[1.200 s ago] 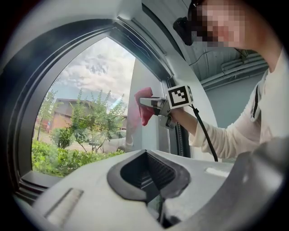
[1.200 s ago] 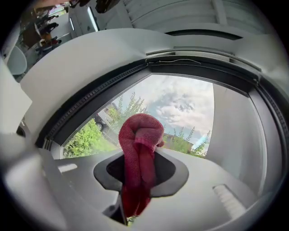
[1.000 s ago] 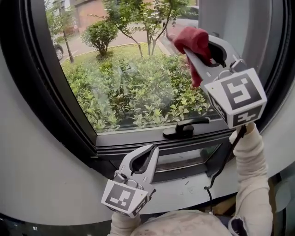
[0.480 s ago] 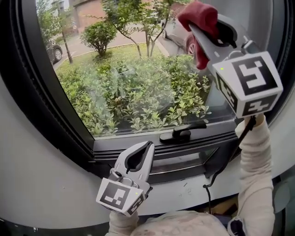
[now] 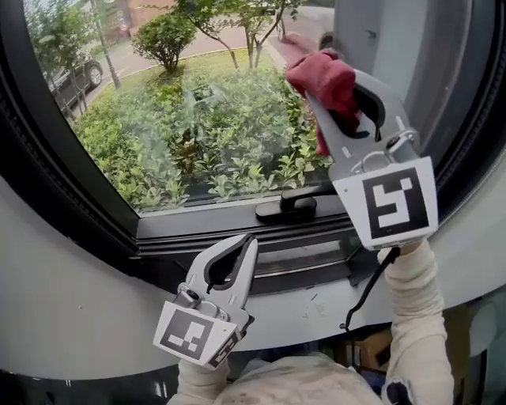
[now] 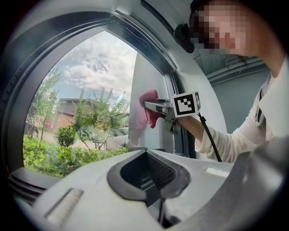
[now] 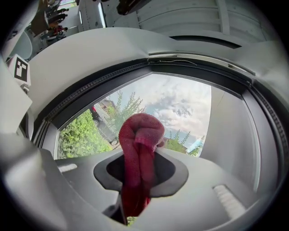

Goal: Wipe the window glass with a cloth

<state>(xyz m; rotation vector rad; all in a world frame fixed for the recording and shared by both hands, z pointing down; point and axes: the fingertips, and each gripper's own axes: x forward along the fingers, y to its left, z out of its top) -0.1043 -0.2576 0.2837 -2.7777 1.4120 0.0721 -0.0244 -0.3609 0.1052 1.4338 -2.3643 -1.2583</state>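
Nearest the camera, the left gripper (image 5: 251, 240) hangs low in front of the grey wall below the window. Its jaws are pressed together with nothing between them, and its tips point up toward the dark window frame (image 5: 95, 198). To its right a pale sleeve (image 5: 415, 304) rises to the right gripper (image 5: 315, 93), which is lifted high with its marker cube facing the camera. Its jaws are clamped on a red cloth (image 5: 330, 75). In the right gripper view the cloth (image 7: 139, 140) runs up between the jaws, bunches into a rounded wad above their tips, and trails down behind them.

The wad sits at the upper right of the window glass (image 5: 198, 119), next to the grey upright at the pane's right edge. It seems to rest against the glass, though no view shows the contact clearly. In the left gripper view, the cloth (image 6: 149, 107) and the right gripper (image 6: 156, 106) are up at that same edge of the pane.

Below the cloth, a black handle (image 5: 286, 207) lies along the bottom rail. Beyond the glass are green shrubs (image 5: 158, 154), a small tree (image 5: 253, 24), a parked car (image 5: 71, 79) on the left, and a cloudy sky.
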